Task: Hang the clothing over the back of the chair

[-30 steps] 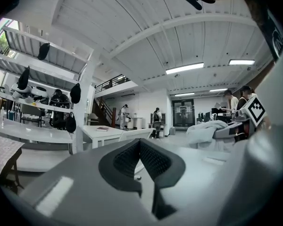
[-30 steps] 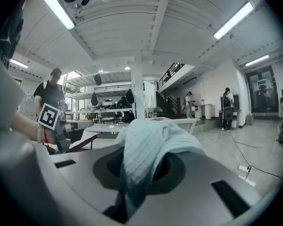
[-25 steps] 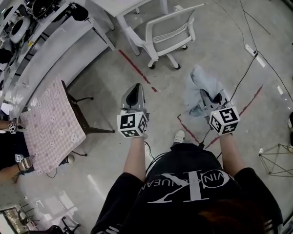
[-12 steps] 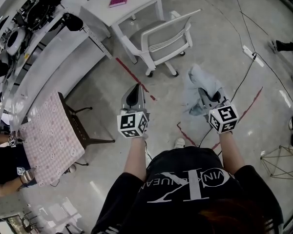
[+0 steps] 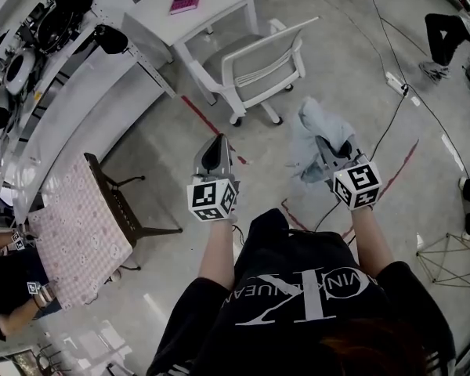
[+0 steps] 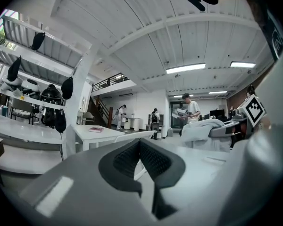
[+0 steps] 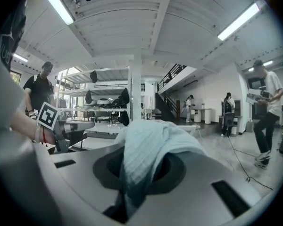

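A pale blue garment (image 5: 309, 135) hangs bunched from my right gripper (image 5: 327, 149), which is shut on it at the right of the head view. In the right gripper view the cloth (image 7: 151, 145) drapes over the jaws of that gripper (image 7: 137, 173) and hides the pads. My left gripper (image 5: 212, 155) is held level beside it, shut and empty; its dark pads (image 6: 153, 157) meet in the left gripper view. The white swivel chair (image 5: 258, 61) stands on the floor ahead of both grippers, apart from them, and its back (image 6: 127, 136) shows just beyond the left jaws.
A white table (image 5: 219, 2) with a pink book (image 5: 186, 0) stands behind the chair. A long counter (image 5: 70, 92) with dark gear runs along the left. A wooden chair with a pink checked cloth (image 5: 78, 225) is at lower left. Cables and a power strip (image 5: 397, 83) lie at the right; people stand around.
Both grippers have moved forward together towards the white chair, the garment still in the right one. A person has come into view at the upper right.
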### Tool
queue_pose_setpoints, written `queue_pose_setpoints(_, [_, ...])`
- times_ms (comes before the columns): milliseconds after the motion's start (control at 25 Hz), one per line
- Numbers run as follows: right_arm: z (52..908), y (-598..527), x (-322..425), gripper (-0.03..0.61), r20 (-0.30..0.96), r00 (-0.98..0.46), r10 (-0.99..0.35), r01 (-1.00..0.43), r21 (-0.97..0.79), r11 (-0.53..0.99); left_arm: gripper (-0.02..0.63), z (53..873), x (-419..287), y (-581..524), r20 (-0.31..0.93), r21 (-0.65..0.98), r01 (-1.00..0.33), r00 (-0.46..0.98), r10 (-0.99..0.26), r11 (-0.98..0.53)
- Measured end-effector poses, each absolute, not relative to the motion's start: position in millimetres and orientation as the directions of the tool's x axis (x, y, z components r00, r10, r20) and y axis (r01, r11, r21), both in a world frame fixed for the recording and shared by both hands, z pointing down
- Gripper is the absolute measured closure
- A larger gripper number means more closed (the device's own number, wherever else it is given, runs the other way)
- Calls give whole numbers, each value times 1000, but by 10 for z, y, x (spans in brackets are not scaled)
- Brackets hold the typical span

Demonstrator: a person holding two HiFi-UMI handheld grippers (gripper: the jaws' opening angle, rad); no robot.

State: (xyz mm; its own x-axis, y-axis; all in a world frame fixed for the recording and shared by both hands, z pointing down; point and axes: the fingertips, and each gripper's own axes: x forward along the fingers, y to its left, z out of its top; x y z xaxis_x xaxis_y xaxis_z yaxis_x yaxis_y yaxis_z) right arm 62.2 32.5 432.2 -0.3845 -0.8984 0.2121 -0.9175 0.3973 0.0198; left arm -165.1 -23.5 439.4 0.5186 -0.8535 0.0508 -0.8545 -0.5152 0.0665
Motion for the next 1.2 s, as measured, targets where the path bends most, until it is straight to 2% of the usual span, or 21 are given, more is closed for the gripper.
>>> queue_pose_setpoints(400, [4416, 77, 747, 520, 216, -380, -899, -921, 6, 391, 604, 4480, -1478, -520, 70, 58, -844, 536, -841, -533])
queue_pose_setpoints(1200, [4351, -1260, 1015, 520, 246, -420, -874, -898, 25, 439, 604, 4501, -1017, -1852, 93, 87, -843, 537, -839, -530])
